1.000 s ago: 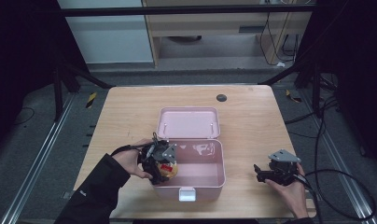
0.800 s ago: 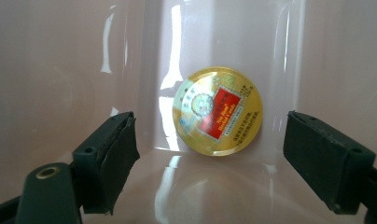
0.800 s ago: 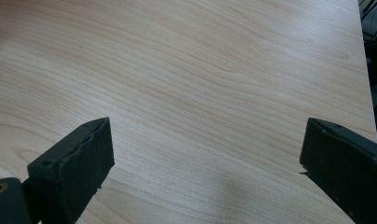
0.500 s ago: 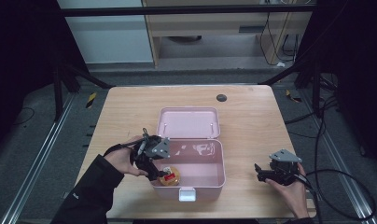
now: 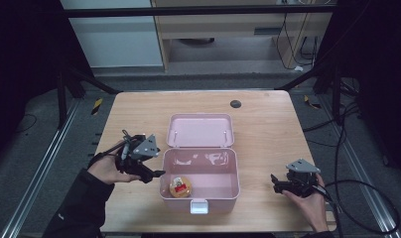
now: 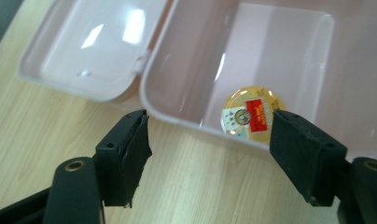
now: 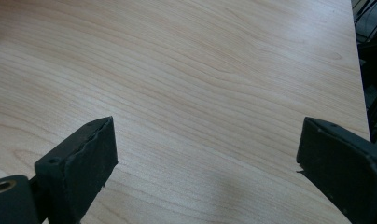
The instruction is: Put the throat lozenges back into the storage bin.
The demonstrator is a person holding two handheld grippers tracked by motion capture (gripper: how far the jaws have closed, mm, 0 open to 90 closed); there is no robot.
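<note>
The left gripper [image 5: 156, 173] has drawn back out of the pink box [image 5: 200, 191] toward the table's [image 5: 268, 124] left edge, its empty jaws just closing partway. The round snack [image 5: 180, 187] lies in the box's front-left corner, released there. The right gripper [image 5: 276, 183] idles agape near the front-right corner.

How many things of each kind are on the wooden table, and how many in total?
Pink plastic box with open lid: 1
Round yellow cup with red label, inside the box: 1
Small dark round disc on the wooden table: 1
Total: 3
</note>
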